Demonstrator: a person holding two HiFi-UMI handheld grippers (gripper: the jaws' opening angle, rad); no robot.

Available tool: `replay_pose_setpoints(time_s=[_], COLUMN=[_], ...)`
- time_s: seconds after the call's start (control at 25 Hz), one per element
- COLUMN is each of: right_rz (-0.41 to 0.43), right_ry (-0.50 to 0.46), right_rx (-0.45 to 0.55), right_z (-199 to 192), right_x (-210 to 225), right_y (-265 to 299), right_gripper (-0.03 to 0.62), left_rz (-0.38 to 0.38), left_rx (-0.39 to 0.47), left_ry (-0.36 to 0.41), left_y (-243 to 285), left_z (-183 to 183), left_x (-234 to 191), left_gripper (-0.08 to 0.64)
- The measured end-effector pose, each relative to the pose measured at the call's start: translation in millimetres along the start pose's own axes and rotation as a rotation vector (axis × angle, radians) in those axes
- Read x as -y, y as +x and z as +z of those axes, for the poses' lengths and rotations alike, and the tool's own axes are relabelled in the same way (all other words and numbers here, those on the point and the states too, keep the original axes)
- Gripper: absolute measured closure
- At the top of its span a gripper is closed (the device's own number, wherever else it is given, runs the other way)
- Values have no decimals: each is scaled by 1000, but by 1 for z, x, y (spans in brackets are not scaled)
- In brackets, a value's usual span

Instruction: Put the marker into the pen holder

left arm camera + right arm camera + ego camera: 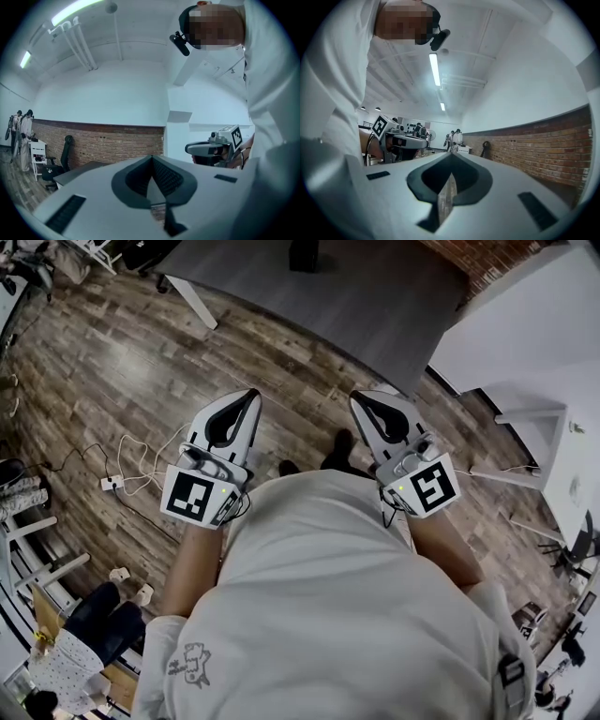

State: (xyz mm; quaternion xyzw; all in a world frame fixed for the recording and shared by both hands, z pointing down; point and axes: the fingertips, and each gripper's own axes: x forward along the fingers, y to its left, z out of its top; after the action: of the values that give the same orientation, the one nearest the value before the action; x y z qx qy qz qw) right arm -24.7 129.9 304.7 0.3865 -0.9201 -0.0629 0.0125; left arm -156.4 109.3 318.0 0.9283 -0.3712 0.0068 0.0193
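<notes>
Holding the left tool [251, 395] and right tool [357, 398] level above the floor [112, 362], we have both closed and empty. Neither marker nor pen holder shows in any view, so we cannot place the step.

The white left gripper [251, 395] and the white right gripper [357, 397] hang side by side, apart, over the wooden plank floor [94, 362]. Ahead of them stands a dark grey desk [375, 296], with a white desk [525, 324] to its right. A white power strip [112, 483] lies on the floor, left of the left gripper.
</notes>
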Motion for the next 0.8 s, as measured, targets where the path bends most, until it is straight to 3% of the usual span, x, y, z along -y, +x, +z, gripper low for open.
replay_pose_setpoints(time_s=[0.8], right_rz=[28], right_ry=[-5], right_rx=[-6], right_z=[3], right_x=[-21], right_y=[18], right_gripper=[588], left_rz=[-12], left_rx=[-3], left_ry=[-3], left_y=[-16], left_z=[-2], left_x=[-6], left_gripper=[549])
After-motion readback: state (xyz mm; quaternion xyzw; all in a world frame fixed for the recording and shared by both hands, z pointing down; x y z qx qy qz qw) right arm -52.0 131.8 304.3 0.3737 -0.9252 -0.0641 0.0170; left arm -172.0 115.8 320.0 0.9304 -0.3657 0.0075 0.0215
